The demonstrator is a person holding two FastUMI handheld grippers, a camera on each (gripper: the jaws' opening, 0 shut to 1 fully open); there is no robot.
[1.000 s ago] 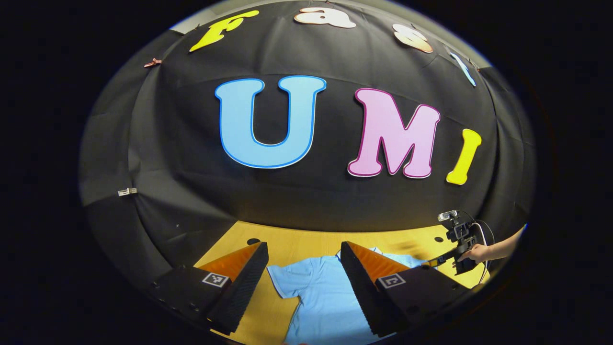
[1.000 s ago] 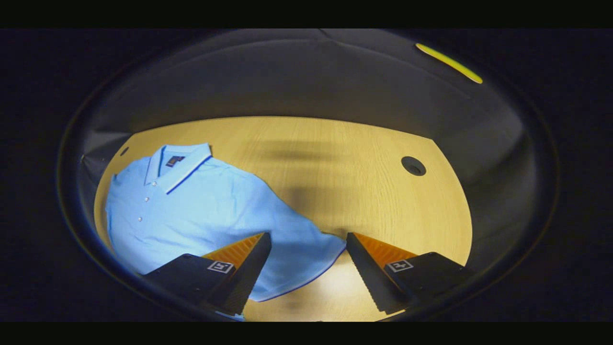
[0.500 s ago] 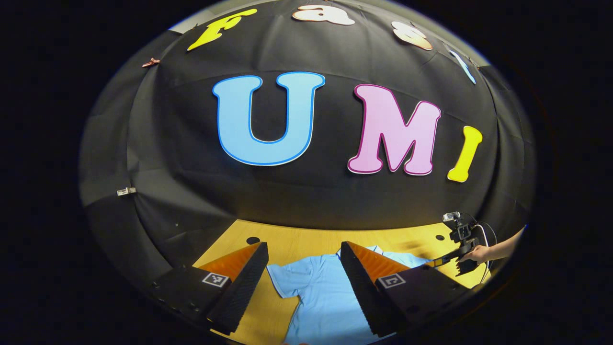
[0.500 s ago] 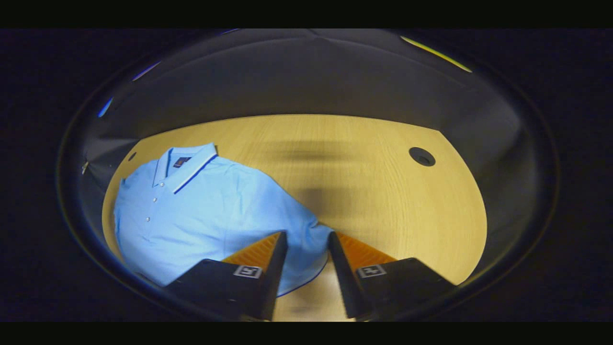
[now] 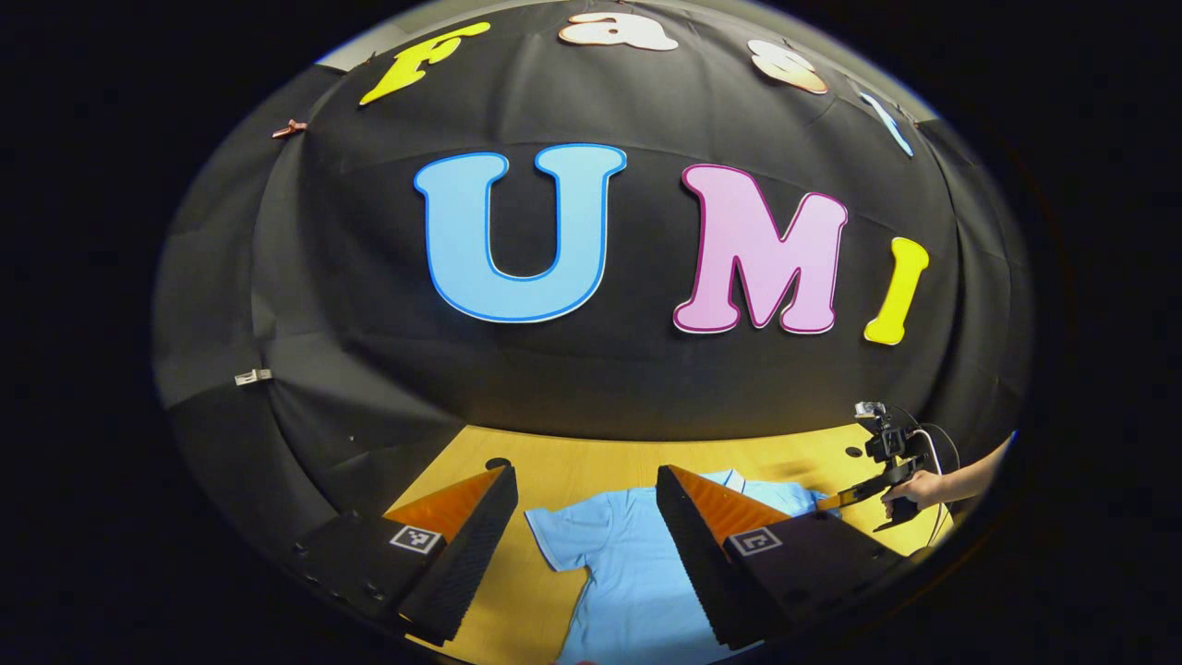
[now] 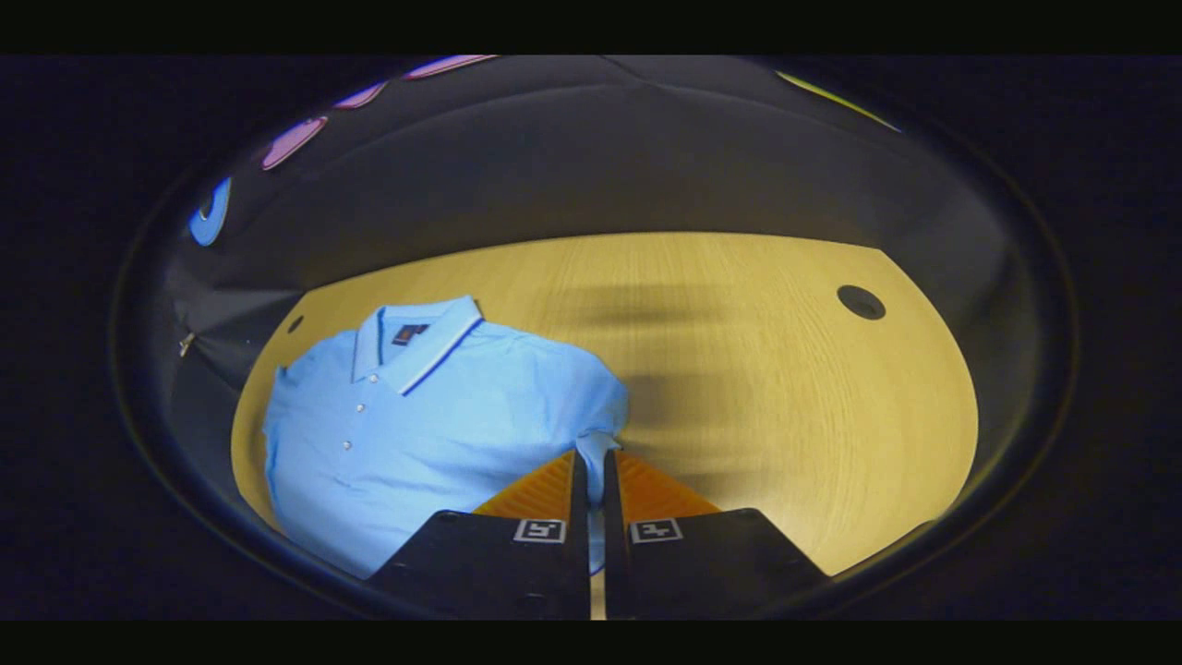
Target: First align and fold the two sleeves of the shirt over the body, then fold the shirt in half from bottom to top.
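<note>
— Two tongs: which is nearer the sleeve?
— Right tongs point(image 6: 588, 471), clamped on the sleeve point(image 6: 596, 445); shirt point(image 6: 434, 420) body lies frame-left on the bench point(image 6: 785, 397). Left tongs point(image 5: 584, 522) gape apart.

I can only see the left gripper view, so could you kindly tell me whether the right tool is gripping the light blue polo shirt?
Observer: Yes. In the right gripper view the right tool is shut on the short sleeve of the light blue polo shirt, with fabric pinched between both fingers.
Operator: Thank you. Which way up is the shirt lying?
Observer: Front up on the yellow wooden table; the row of small buttons and the dark-striped collar face the camera.
Operator: Is that sleeve spread out flat?
Observer: No, it is gathered into a small bunch at the fingertips, close against the shirt's body.
</note>
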